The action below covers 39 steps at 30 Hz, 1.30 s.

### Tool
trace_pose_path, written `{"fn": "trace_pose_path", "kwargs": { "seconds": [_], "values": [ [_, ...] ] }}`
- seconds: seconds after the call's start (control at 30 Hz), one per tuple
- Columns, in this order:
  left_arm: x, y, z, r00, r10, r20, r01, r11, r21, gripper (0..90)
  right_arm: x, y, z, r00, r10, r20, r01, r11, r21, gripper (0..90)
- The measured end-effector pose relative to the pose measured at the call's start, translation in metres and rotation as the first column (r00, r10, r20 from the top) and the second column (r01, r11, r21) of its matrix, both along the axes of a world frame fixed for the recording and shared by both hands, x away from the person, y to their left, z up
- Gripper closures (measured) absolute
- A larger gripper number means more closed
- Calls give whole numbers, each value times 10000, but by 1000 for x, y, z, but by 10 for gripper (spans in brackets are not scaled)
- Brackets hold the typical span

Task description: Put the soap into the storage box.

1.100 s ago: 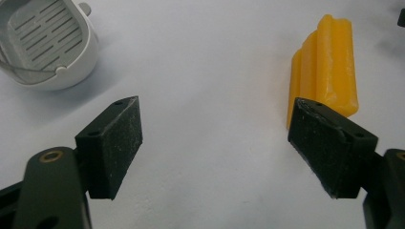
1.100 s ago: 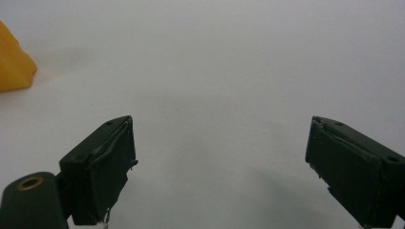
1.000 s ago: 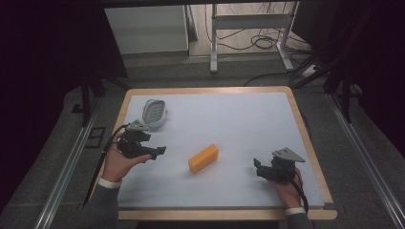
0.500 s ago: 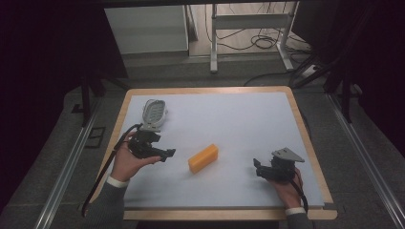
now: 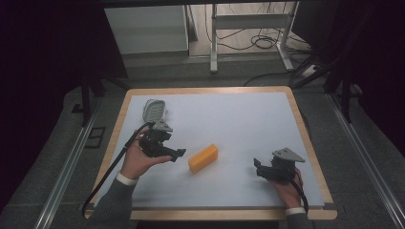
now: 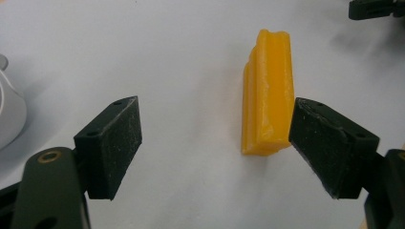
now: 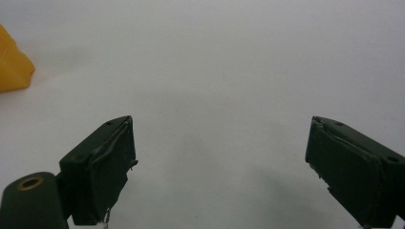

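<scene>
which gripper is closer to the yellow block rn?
The left gripper: its open jaws point at the yellow block from close by. The right gripper, also open, sits well off toward the table's right edge.

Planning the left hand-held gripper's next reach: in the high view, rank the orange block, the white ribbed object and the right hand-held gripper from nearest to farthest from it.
1. Orange block: just off the left hand-held gripper jaw tips, mid-table.
2. White ribbed object: behind it, near the table's far left corner.
3. Right hand-held gripper: across the table, near the front right edge.

The high view looks down over the whole desk [image 5: 229, 102]; both gripper views sit low and close, sharing the orange block [image 6: 268, 93].
</scene>
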<state>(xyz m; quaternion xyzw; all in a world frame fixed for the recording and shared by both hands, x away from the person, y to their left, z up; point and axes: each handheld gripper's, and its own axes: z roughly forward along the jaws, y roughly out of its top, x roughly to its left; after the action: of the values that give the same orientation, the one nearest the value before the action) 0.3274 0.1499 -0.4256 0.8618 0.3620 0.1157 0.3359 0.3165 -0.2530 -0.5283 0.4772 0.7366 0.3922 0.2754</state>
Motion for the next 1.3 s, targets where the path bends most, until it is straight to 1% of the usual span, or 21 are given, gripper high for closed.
{"fn": "trace_pose_path", "kwargs": {
  "seconds": [0.17, 0.27, 0.3, 0.4, 0.5, 0.53, 0.6, 0.7, 0.73, 0.8, 0.87, 0.97, 1.1, 1.3],
  "values": [
    [2, -11, -2, 9998, -191, -65, 191, 9998, 110, 192, 0, 0, 0, 10000, -51, 30, 51, 10000, 14, 99],
    [1, -14, -1, 9999, -144, 46, 144, 9999, -67, 198, 0, 0, 0, 10000, -35, 66, 35, 10000, -32, 99],
    [1, -15, 0, 9998, -148, 96, 148, 9999, 48, 198, 0, 0, 0, 10000, -27, 81, 28, 10000, -60, 99],
    [0, -21, 1, 9996, -281, 104, 279, 9995, 121, 198, 0, 0, 0, 10000, -46, 53, 46, 10000, -31, 99],
    [1, -28, 2, 9991, -392, 128, 391, 9992, 86, 198, -1, 0, 0, 10000, -48, 65, 49, 10000, -51, 99],
    [1, -29, 1, 9990, -442, 36, 442, 9990, 64, 199, -1, 0, 0, 10000, -54, 69, 54, 10000, -55, 99],
    [2, -34, -1, 9990, -445, 51, 444, 9987, 232, 199, -1, 0, 0, 10000, -56, 63, 56, 10000, -46, 99],
    [4, -39, -2, 9987, -507, 7, 507, 9983, 280, 198, 0, 0, 0, 10000, -40, 50, 40, 10000, -32, 99],
    [4, -41, -3, 9990, -442, -2, 442, 9987, 260, 199, 0, 0, 0, 10000, -24, 57, 25, 10000, -38, 99],
    [6, -44, -3, 9987, -515, -37, 516, 9983, 278, 201, 0, 0, 0, 10000, -24, 64, 24, 10000, -30, 99],
    [8, -47, -5, 9986, -522, -101, 524, 9985, 163, 203, -1, 0, 0, 10000, -21, 61, 21, 10000, -30, 99],
    [10, -51, -10, 9983, -540, -235, 544, 9983, 186, 205, -1, 0, 0, 10000, -17, 63, 17, 10000, -34, 98],
    [12, -56, -17, 9972, -625, -415, 639, 9974, 325, 204, -1, 0, 0, 10000, 8, 63, -7, 10000, -42, 99],
    [16, -62, -25, 9959, -667, -619, 690, 9970, 362, 206, 0, -1, 0, 10000, -21, 70, 20, 10000, 34, 99]
  ]
}}
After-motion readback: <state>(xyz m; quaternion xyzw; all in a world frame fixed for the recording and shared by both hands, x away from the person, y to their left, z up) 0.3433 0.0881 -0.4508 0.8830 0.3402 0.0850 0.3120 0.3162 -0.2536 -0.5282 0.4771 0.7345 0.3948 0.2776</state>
